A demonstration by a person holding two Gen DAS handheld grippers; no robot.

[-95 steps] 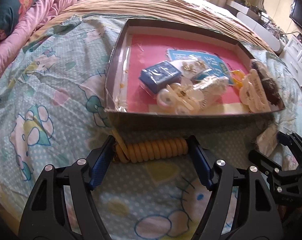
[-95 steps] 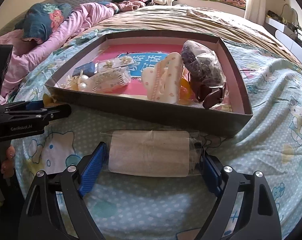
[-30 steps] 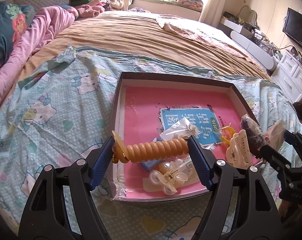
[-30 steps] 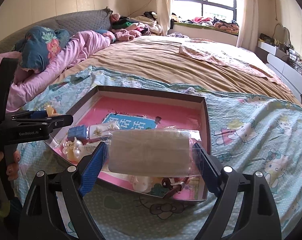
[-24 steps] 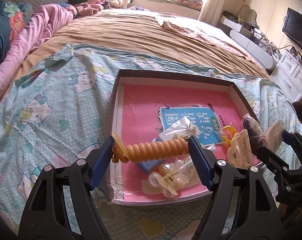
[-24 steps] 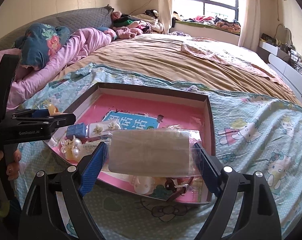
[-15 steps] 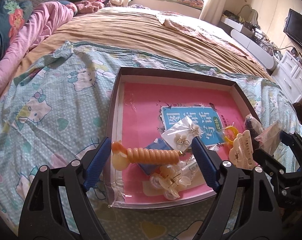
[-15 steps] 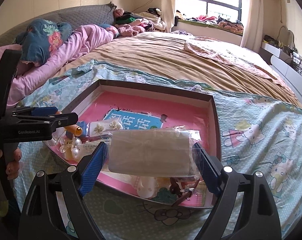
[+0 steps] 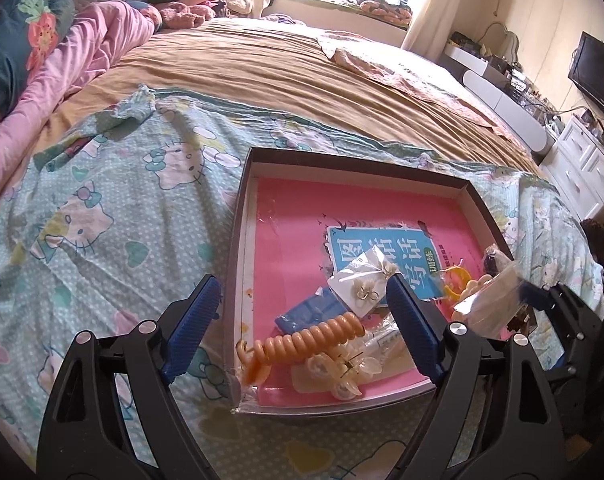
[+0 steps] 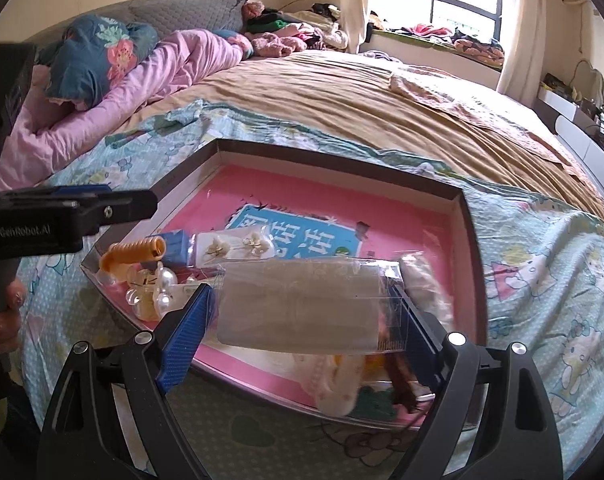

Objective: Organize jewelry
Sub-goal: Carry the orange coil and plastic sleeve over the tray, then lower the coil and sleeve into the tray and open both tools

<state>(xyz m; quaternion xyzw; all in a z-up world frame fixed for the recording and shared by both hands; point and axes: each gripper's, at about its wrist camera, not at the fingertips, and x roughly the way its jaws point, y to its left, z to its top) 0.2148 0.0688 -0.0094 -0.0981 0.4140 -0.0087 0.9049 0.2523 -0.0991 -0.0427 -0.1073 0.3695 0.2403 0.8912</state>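
One orange spiral clip (image 9: 302,343), one packet (image 10: 302,310), one tray (image 9: 358,164).

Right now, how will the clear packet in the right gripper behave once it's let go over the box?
Clear packet spans the right gripper flat without sagging: probably stiffened by a card. Looks thin, likely light. Glossy film may slide on the pile in the box.

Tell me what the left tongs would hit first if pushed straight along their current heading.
Probably the orange spiral hair tie at the tray's near-left corner, lying between the left tongs' open fingers; depth is uncertain.
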